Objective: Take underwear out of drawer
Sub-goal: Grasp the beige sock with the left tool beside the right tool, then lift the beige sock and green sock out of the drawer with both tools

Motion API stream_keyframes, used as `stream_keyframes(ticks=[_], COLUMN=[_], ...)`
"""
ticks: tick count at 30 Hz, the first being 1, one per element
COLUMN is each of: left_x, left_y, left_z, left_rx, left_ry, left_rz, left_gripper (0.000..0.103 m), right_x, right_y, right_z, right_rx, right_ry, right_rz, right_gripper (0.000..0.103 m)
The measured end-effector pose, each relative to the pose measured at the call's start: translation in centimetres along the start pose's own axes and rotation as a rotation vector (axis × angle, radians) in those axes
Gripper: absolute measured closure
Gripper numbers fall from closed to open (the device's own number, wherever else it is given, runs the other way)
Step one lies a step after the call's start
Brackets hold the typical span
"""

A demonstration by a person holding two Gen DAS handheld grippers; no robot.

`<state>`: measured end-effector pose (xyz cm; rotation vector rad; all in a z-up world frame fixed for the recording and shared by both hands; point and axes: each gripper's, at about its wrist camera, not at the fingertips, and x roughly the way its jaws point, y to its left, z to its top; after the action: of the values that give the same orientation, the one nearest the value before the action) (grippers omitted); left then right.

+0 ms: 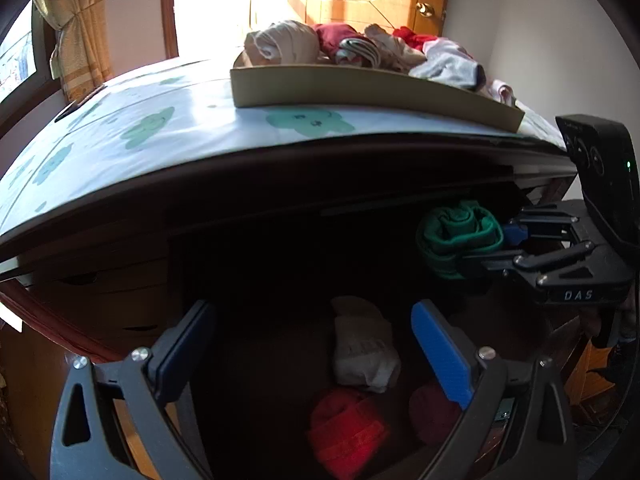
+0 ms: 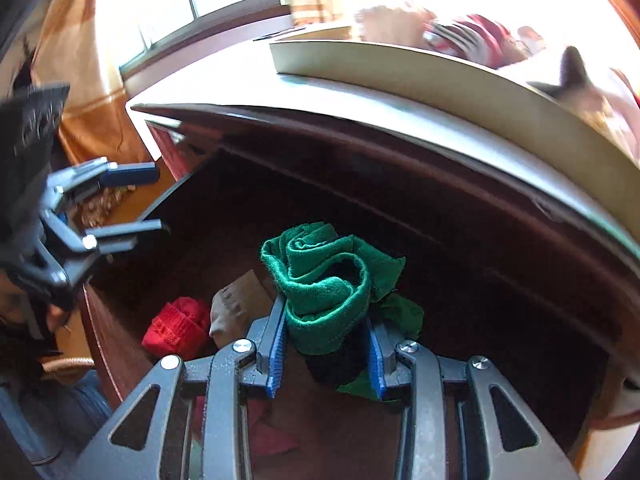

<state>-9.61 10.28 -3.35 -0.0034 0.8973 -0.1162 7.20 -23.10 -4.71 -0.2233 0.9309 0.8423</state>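
The right gripper (image 2: 326, 354) has its blue pads clamped on the rolled green underwear (image 2: 324, 284), which is pinched low and stands up and away from the fingers, its rolled end facing the camera, above the open drawer (image 2: 500, 300). The left gripper (image 1: 316, 356) hangs with jaws wide and empty over the drawer's near end. Below it lie a white roll (image 1: 366, 346) and a red roll (image 1: 346, 432), long axes running roughly along the fingers. So the left hand is nearer those. Past the drawer, the dresser top's front edge (image 1: 280, 146) overhangs. I judge the green roll must come up and clear that lip before going to the cardboard tray (image 1: 360, 90), already piled with garments, near the top's right end.
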Motion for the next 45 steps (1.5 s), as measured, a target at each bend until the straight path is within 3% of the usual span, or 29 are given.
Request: stream_keyframes(ticks=[7,15,21,26,28,32,45], left_x=[3.2,7.1,9.2,10.7,10.9,9.9,3.2], left_y=[-3.0,-4.3,-5.0,-5.0,-4.7,-4.9,-3.7], left_z=[0.5,0.3,0.3,0.1,0.0,-0.2,-2.6], left_rx=[0.134,0.195,0.200,0.181,0.161,0.179,0.163], left_ry=[0.158,0.392,0.493,0.560,0.564,0.508,0.274], left_rz=[-0.009,-0.118,-0.135,-0.153,-0.148,-0.130,-0.110], left_gripper=[0.004,0.006,0.012,0.036,0.050,0.061,0.063], right_x=[-0.9,-1.3,-2.3,-1.8,-1.7,-1.8,-3.3], right_y=[-3.4,-4.1,-5.1,-5.2,-5.4,-5.5,-4.8], right_z=[-1.4,-2.1,-2.8,-2.7,-2.7,-2.9,-3.7], right_rx=[0.127,0.153,0.153,0.162,0.176,0.187,0.146], right_ry=[-0.015,-0.048,-0.038,-0.025,-0.028,-0.040,-0.117], right_rz=[0.056,0.076,0.096,0.118,0.126,0.124,0.119], right_gripper=[0.067,0.067,0.067,0.067,0.067,0.067,0.067])
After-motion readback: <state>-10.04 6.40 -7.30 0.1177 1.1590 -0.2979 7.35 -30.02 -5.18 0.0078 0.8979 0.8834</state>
